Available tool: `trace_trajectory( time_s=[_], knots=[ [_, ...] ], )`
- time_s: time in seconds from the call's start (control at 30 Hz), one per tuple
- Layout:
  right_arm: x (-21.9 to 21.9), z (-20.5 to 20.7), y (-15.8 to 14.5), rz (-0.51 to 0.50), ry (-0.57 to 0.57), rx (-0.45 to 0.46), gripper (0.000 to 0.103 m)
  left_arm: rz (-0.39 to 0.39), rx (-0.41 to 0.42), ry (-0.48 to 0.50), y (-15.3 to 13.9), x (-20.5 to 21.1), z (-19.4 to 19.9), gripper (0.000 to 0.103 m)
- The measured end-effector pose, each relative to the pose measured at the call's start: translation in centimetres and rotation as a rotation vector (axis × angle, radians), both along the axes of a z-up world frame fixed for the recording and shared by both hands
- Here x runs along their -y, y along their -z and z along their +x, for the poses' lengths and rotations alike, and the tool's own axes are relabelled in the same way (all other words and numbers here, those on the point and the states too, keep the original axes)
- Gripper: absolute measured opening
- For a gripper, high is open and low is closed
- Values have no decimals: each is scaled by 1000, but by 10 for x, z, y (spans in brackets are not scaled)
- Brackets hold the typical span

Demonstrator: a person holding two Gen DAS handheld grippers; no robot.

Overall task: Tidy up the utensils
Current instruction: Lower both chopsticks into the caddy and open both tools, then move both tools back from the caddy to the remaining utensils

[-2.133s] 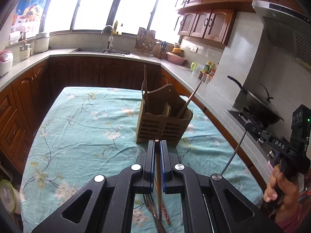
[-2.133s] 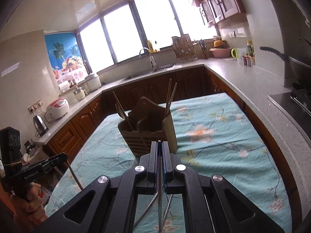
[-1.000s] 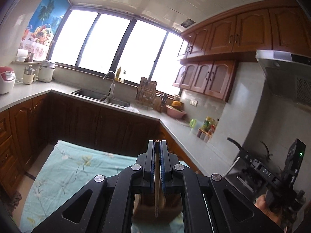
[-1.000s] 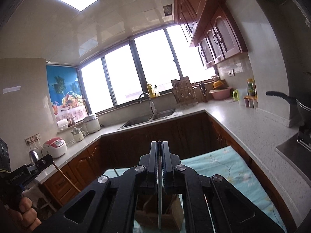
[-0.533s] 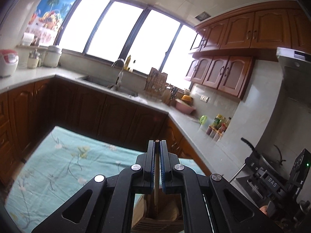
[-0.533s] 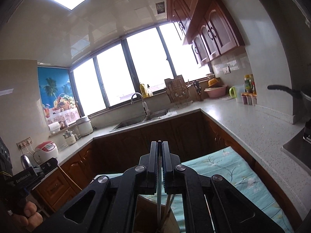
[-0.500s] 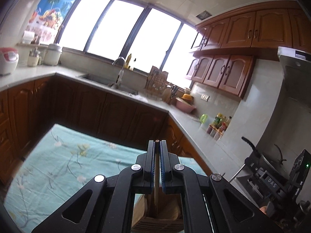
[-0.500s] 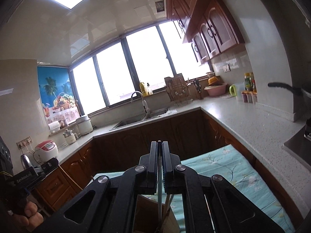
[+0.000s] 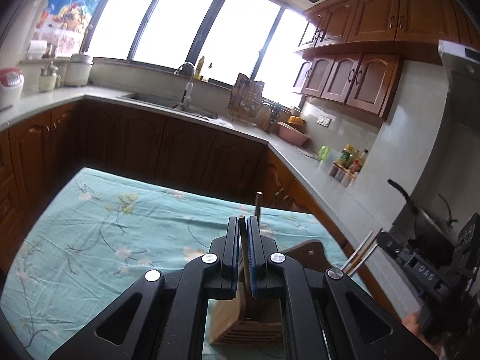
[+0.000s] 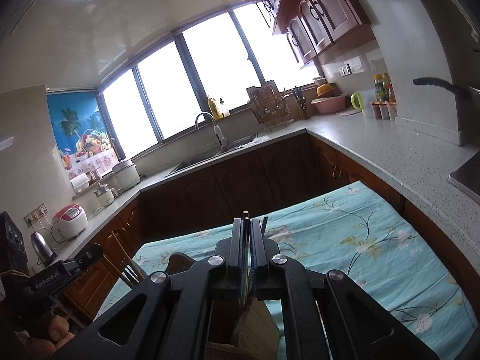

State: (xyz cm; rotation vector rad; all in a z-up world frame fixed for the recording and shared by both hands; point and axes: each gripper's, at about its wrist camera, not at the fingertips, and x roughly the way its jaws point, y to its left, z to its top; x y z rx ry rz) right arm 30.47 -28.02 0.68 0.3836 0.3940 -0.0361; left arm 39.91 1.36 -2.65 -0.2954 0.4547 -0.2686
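Left wrist view: the left gripper [image 9: 246, 240] is closed on a slim wooden utensil [image 9: 243, 258], probably a chopstick, whose long axis runs along the fingers, its top end just showing at the fingertips. Directly below and slightly ahead sits the wooden utensil holder [image 9: 249, 324] on the floral-clothed surface [image 9: 99, 234]. A dark-tipped stick [image 9: 258, 207] already stands in it, rising just beyond the right finger. At the right edge the right gripper [image 9: 387, 240] shows from the side, with pale thin rods [image 9: 358, 258] slanting down from it toward the holder.

Right wrist view: the right gripper is clamped on a thin metal-looking utensil [image 10: 246, 258], its handle end poking out at the fingertips and its shaft dropping toward the holder [image 10: 249, 324] beneath. The lower end is hidden by the gripper body, so I cannot tell whether it has entered a compartment. At the left edge the left gripper [image 10: 93, 252] hangs beside the holder's far side, its stick [image 10: 126, 261] slanting down.

The relation that matters: the holder lies straight beneath both grippers, and each utensil's long axis is close to upright, lower end toward the openings. Both hands look about equally near, one on each side. I judge that the next move calls for a short, plumb descent, then a release.
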Motion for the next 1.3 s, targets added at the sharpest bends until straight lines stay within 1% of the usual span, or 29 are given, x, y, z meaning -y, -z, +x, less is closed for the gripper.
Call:
trace_trajectory(
  time_s=[0.13,0.2,0.27,0.4,0.43,0.5,0.57,0.63,0.67,0.7,0.73,0.77,0.8,0.83,0.9,0.93,1.0,1.07,1.1,1.3],
  knots=[
    [1,0,0,4,1,-16,5,-16,-12,10,-4,-5,-3,4],
    [2,1,-1,8,-2,-20,5,-14,-15,10,-4,-6,-3,4],
    [2,2,0,12,-5,-27,9,-9,-15,10,-6,-6,-4,4],
    [3,2,0,19,4,-33,10,-7,-17,9,-4,-5,-10,4],
    [3,1,0,23,2,-34,10,-5,-20,7,-4,-5,-10,8],
    [3,0,-1,28,-3,-37,15,-3,-27,5,-3,-5,-10,16],
    [2,-2,-2,29,-3,-33,29,6,-23,-7,-4,-5,-13,26],
    [1,-4,-4,26,1,-29,37,12,-18,-5,-6,-4,-17,30],
    [1,-6,-6,24,10,-28,42,19,-18,-7,-7,-4,-19,38],
    [2,-7,-7,23,17,-26,45,22,-16,-8,-8,-3,-21,43],
    [3,-9,-8,26,19,-22,50,23,-9,-8,-8,-3,-24,52],
    [4,-10,-9,29,18,-19,59,26,-1,-10,-10,-4,-28,60],
    [4,-11,-9,31,17,-17,64,31,1,-17,-10,-4,-31,67],
    [5,-13,-9,34,16,-13,71,32,2,-25,-11,-5,-34,78],
    [6,-17,-10,39,18,-7,78,22,13,-24,-12,-8,-43,80],
    [6,-19,-10,42,20,-5,83,26,11,-24,-11,-8,-46,80],
    [7,-24,-11,46,22,3,87,36,5,-29,-11,-10,-55,82],
    [6,-29,-13,39,25,5,88,42,-2,-32,-11,-12,-62,87],
    [6,-32,-13,37,24,8,88,47,-7,-38,-11,-12,-67,88],
    [1,-53,-18,30,10,4,90,41,-64,-37,-11,-22,-93,88]
  ],
)
